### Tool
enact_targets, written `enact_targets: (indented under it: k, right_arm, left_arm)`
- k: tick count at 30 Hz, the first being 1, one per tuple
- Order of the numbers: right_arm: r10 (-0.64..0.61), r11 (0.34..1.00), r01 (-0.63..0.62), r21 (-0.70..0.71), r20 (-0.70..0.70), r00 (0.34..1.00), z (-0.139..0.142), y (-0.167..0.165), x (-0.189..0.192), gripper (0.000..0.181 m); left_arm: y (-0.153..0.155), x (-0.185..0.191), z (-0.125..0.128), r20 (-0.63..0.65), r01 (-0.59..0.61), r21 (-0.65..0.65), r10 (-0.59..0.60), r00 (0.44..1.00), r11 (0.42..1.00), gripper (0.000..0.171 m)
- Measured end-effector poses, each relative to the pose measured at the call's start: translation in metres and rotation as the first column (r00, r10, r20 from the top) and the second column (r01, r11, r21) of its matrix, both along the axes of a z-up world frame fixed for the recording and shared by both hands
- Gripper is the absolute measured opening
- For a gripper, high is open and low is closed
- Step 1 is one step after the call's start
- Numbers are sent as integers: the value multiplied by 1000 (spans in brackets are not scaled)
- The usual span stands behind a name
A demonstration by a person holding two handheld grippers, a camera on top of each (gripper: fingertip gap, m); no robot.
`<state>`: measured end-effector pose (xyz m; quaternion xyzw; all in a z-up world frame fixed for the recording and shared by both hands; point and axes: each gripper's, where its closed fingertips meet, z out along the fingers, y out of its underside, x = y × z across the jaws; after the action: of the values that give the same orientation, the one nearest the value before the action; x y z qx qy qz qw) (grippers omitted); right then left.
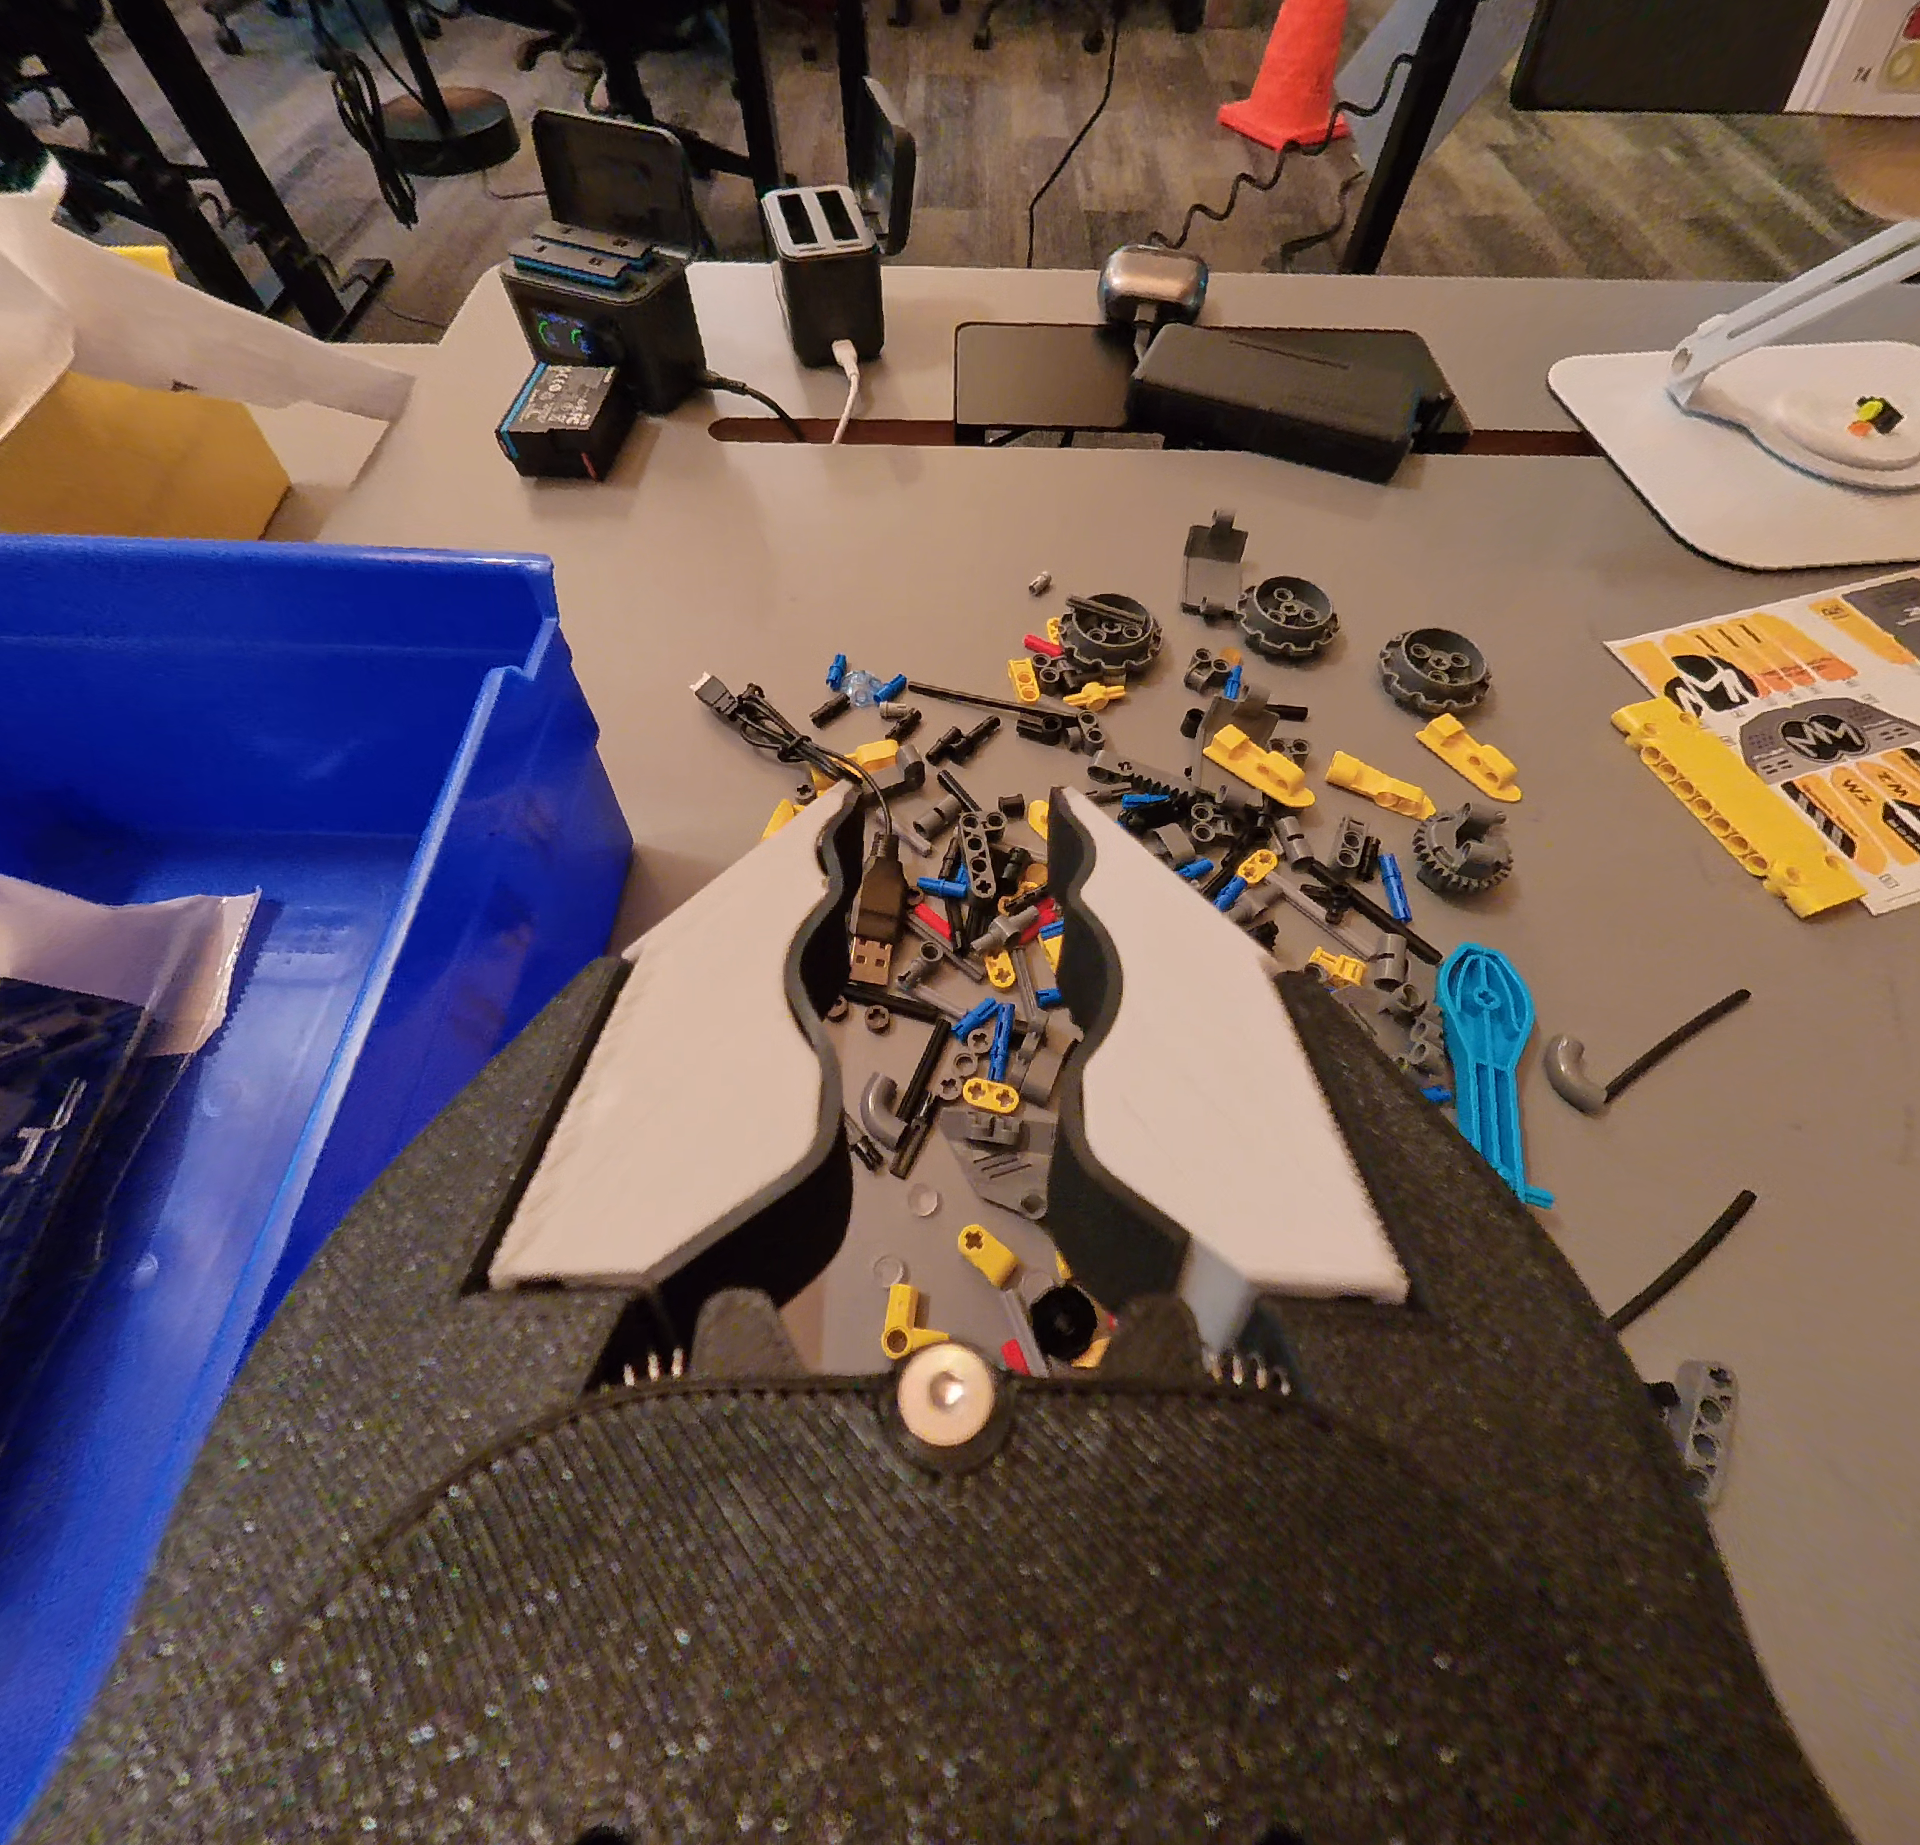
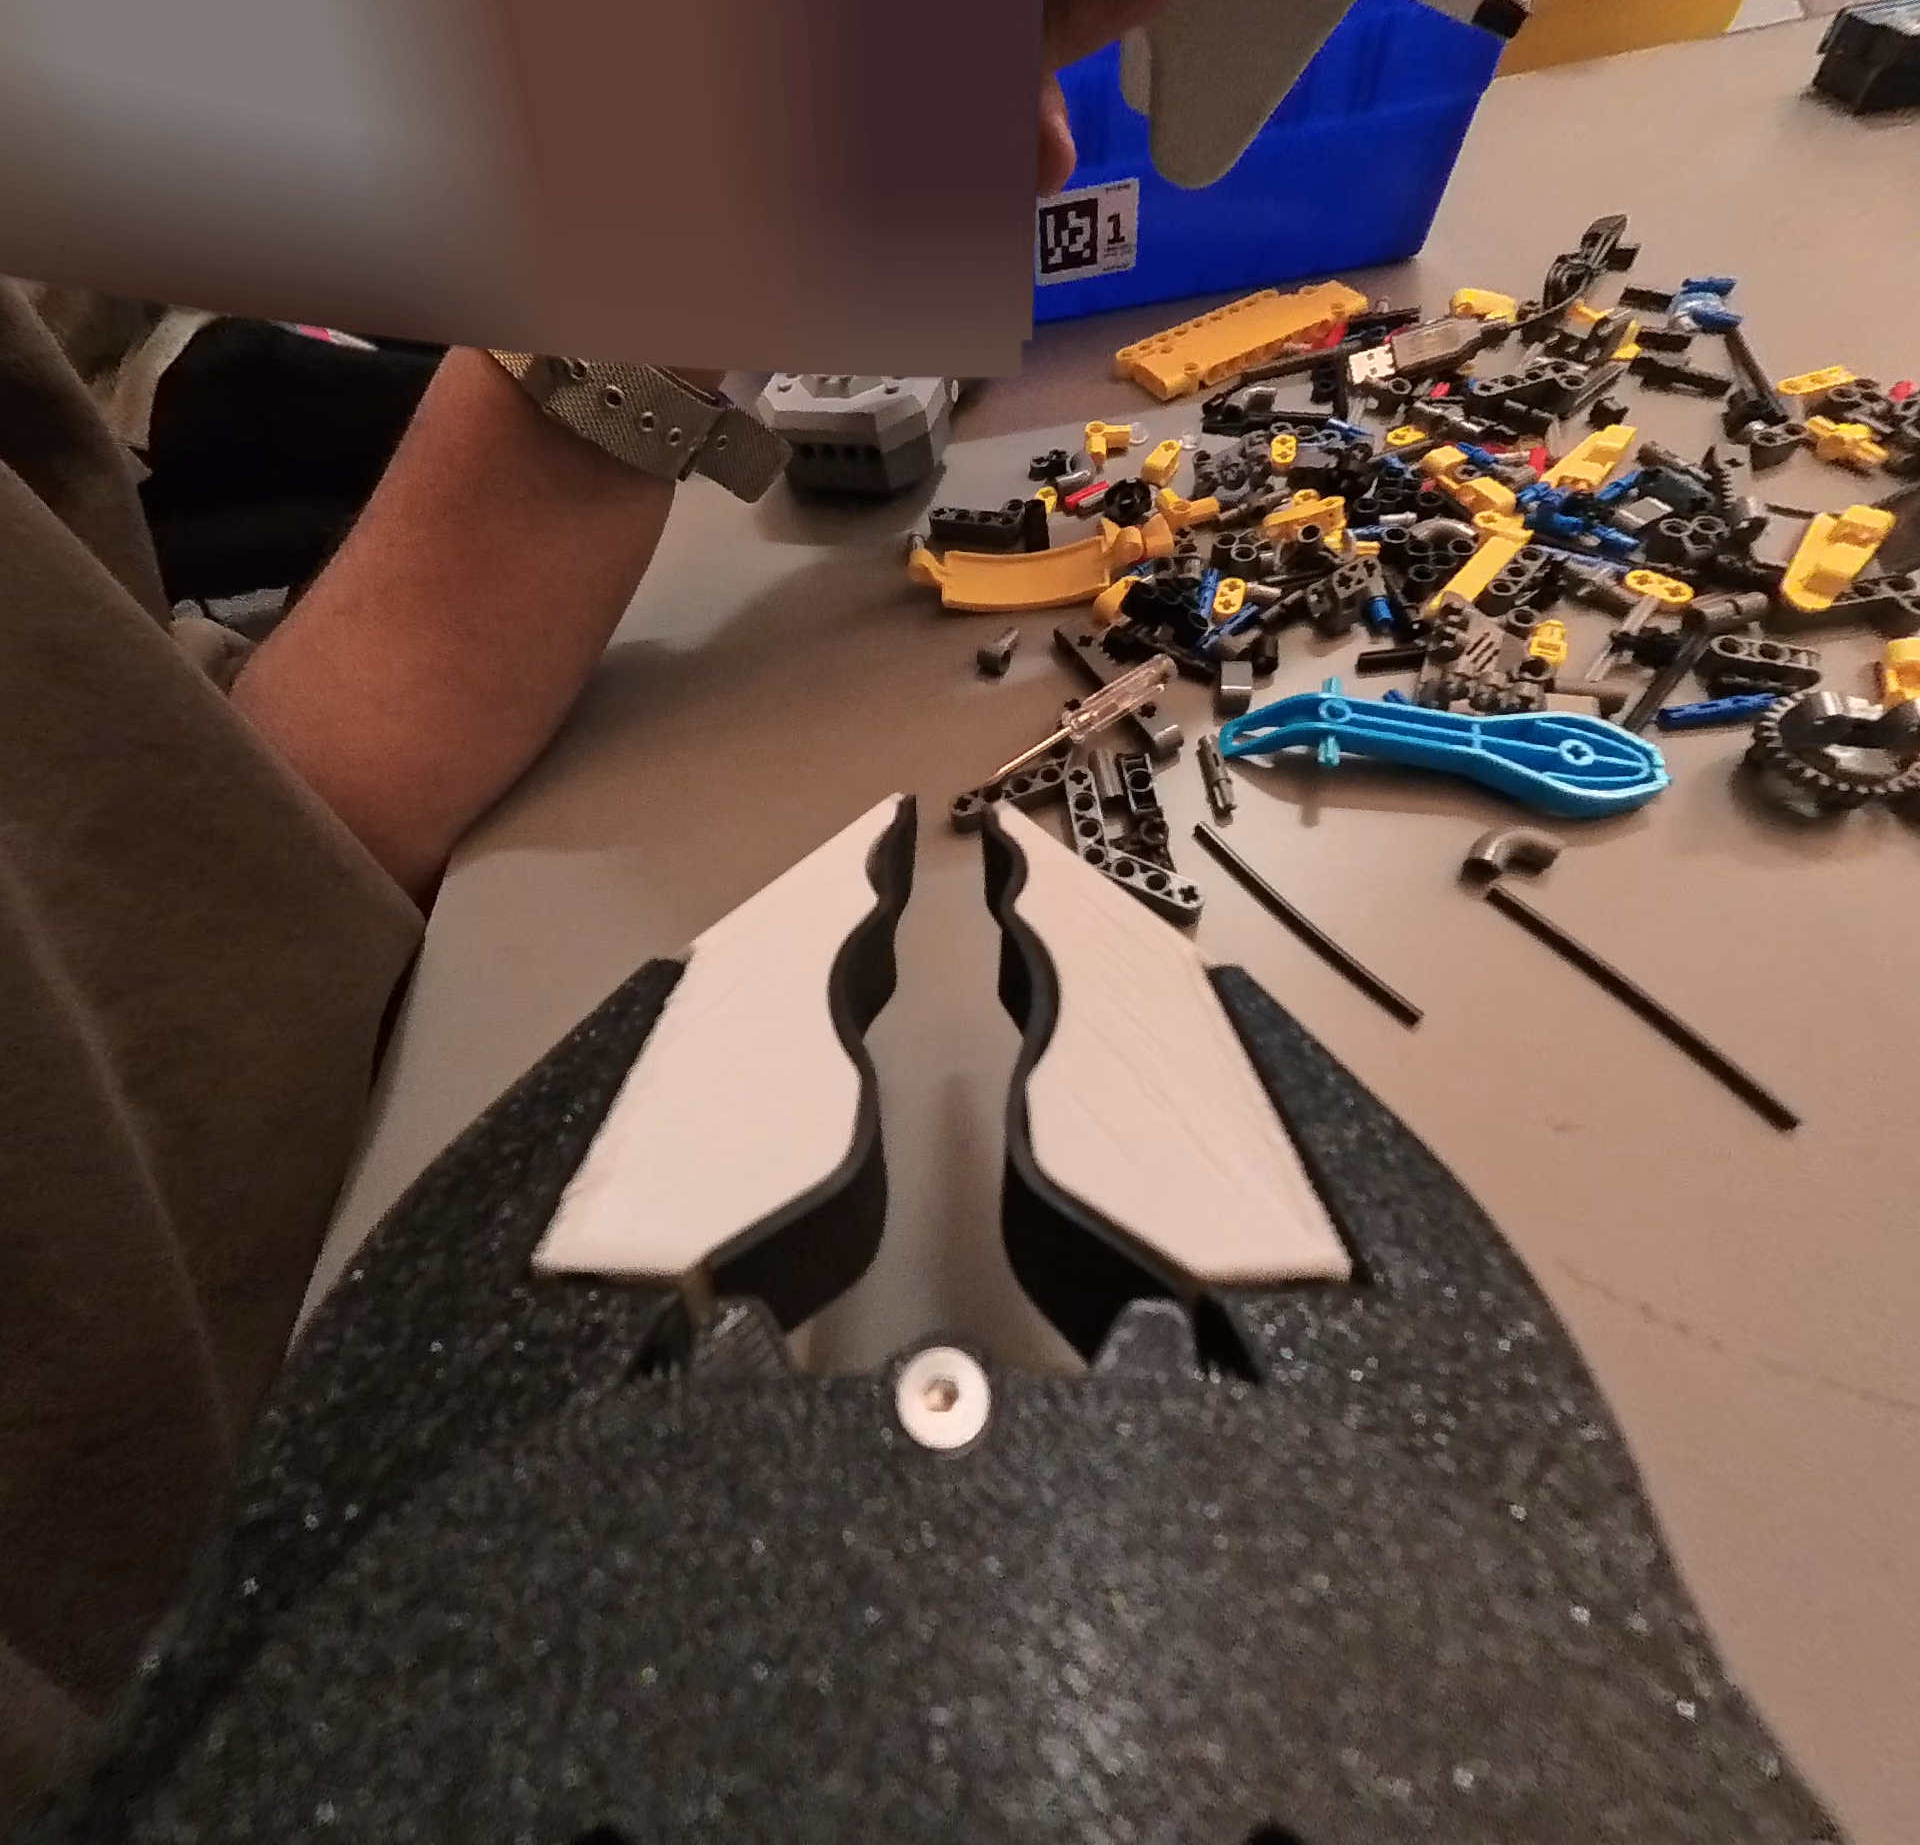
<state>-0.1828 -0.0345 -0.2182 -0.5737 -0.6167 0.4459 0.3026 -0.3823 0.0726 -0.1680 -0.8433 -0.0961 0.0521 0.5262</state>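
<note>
A grey tabletop (image 1: 727, 569) carries a dense scatter of small plastic building pieces (image 1: 1091, 860) in black, grey, yellow and blue: pins, beams, axles, wheel hubs and gears, with a bright blue separator tool (image 1: 1486, 1047) lying at the pile's near edge. The left gripper (image 1: 951, 808) hangs above the middle of the pile, its two pale fingers spread moderately wide and holding nothing; a black USB cable (image 1: 831, 787) runs under the left-hand finger, its metal plug lying in the gap between the fingers. The right gripper (image 2: 951, 813) sits low, near the tabletop at the pile's near edge, its fingers drawn close with only a slim gap at the tips and nothing between them; just past the tips lie a grey angled beam (image 2: 1117, 845) and a small clear-handled screwdriver (image 2: 1101, 715). A blue bin (image 1: 312, 808) stands just beside the pile on the left side, and a sheet of yellow stickers (image 1: 1787, 725) lies to the right. The likely troubles, judging by the layout: the pieces are tiny and tangled, so closing either gripper could catch several at once or flick some away; the left gripper could snag the cable and drag pieces with it; thin black axles (image 2: 1309, 928) lying flat could slip from the fingers; and a person's forearm (image 2: 447, 600) resting near the right gripper could be bumped.
</note>
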Motion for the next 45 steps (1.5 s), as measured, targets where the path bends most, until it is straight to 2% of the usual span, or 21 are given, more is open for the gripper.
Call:
enact_targets:
  k: [12, 19, 29, 45]
  right_arm:
    - [21, 993, -26, -115, -43, 999, 8, 2, 3, 16]
    - [42, 996, -45, -82, -42, 998, 8, -2, 3, 17]
    - [174, 983, -176, -44, -41, 984, 7, -24, 7, 16]
    - [228, 974, -228, -3, -21, 973, 3, -35, 9, 15]
  left_arm:
    - [0, 0, -2, -2, 0, -8, 0, 1000, 1000, 35]
    - [0, -1, -3, -7, 0, -18, 0, 1000, 1000, 36]
    - [1, 1, -5, -9, 5, -26, -5, 1000, 1000, 36]
    - [1, 2, -6, -9, 9, -28, -9, 1000, 1000, 36]
